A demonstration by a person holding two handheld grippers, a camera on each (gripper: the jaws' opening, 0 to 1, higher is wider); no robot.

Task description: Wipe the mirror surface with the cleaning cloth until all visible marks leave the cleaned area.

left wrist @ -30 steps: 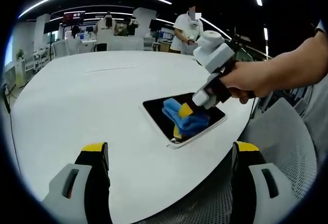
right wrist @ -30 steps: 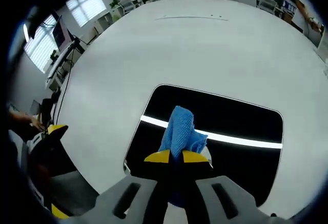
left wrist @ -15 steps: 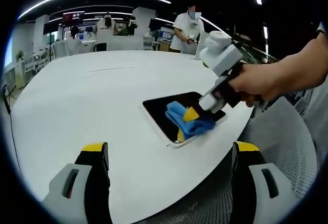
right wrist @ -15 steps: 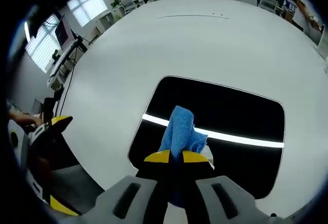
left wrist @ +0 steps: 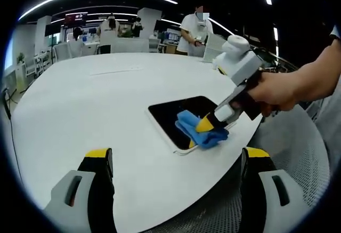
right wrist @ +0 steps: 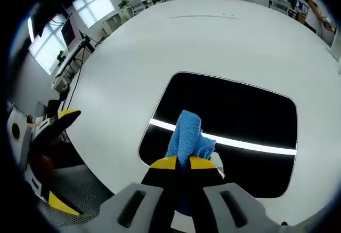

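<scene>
A dark rectangular mirror point(left wrist: 173, 113) lies flat on the white round table point(left wrist: 80, 99), close to its edge. A blue cleaning cloth point(left wrist: 201, 129) rests on the mirror's near corner, and my right gripper point(left wrist: 205, 123) is shut on it, held by a hand point(left wrist: 277, 91). In the right gripper view the cloth point(right wrist: 186, 137) sticks up from the shut yellow tips of the right gripper point(right wrist: 184, 162), with the mirror point(right wrist: 240, 110) stretching ahead and reflecting a bright light strip. My left gripper point(left wrist: 177, 153) hangs open over the table edge, apart from the mirror, and appears as the left gripper point(right wrist: 64, 158) beside the table.
A grey mesh chair point(left wrist: 298, 153) stands just beyond the table edge on the right. A person point(left wrist: 194, 27) stands past the far side of the table, with desks and screens behind. The table top stretches wide and bare to the left of the mirror.
My right gripper has dragged the cloth across the mirror toward its corner nearest the table edge. More bare mirror now shows beyond the cloth. The left gripper has stayed still.
</scene>
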